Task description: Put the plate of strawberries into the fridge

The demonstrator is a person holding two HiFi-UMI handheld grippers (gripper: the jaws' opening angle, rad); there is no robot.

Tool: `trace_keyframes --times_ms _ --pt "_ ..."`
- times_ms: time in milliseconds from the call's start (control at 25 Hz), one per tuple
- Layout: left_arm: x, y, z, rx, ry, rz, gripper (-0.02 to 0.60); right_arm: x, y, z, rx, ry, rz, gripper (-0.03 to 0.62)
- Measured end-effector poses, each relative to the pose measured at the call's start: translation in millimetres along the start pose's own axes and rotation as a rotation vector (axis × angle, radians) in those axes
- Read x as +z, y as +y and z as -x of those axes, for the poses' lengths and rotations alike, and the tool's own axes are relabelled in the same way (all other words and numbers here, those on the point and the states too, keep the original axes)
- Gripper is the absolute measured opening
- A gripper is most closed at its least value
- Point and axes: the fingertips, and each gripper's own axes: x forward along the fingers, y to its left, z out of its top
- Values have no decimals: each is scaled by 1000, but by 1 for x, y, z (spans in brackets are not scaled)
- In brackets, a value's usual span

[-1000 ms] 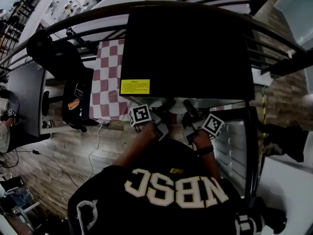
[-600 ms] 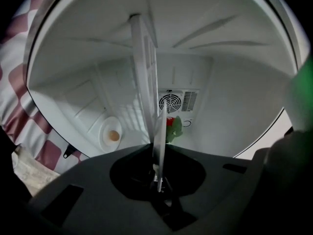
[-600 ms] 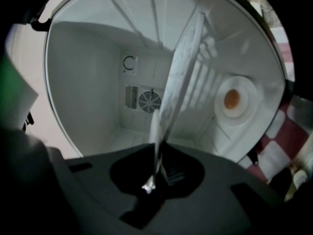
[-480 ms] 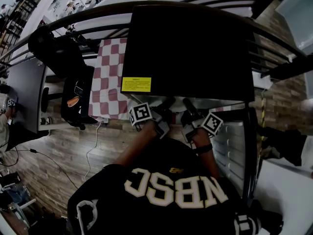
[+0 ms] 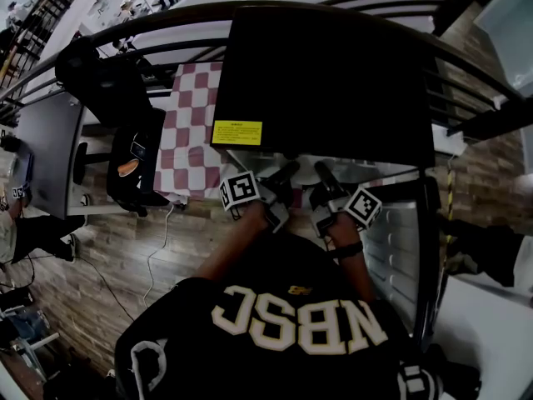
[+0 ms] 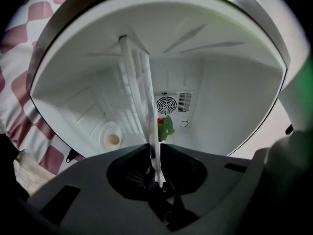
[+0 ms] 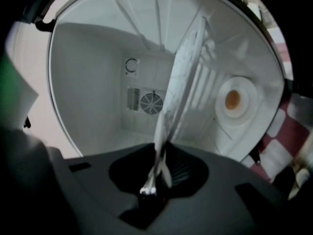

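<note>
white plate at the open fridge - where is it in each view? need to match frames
Left gripper view: white ribbed plate edge-on, rising from bottom centre.
Right gripper view: plate edge-on, leaning up right from bottom centre.
Head view: not in it; hidden under the black fridge top.
Shared landmark: red-and-white checked cloth, in all three.

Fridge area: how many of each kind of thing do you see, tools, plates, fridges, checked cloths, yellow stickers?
Tools: 2, left tool and right tool, jaws opening with the plate between them
Plate: 1
Fridge: 1
Checked cloth: 1
Yellow sticker: 1
Total: 6
</note>
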Motion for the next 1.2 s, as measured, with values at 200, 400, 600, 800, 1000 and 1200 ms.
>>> trace_keyframes --times_ms 200,400,600,800,1000,1200 --pt "3 -1 3 -18 -2 -19 112 -1 6 0 26 -1 7 112" --pt "3 -10 6 -38 -5 -10 144 -1 15 0 53 6 28 184" --pt "4 -14 13 -50 -19 4 153 0 17 4 18 5 73 210" --pt "4 -11 22 -39 -35 7 153 2 12 11 11 -4 107 219" --pt "5 -11 31 -36 -41 -39 153 0 8 21 -16 -23 129 219" --pt "1 -11 40 -18 -28 -154 153 0 13 29 2 -38 250 219"
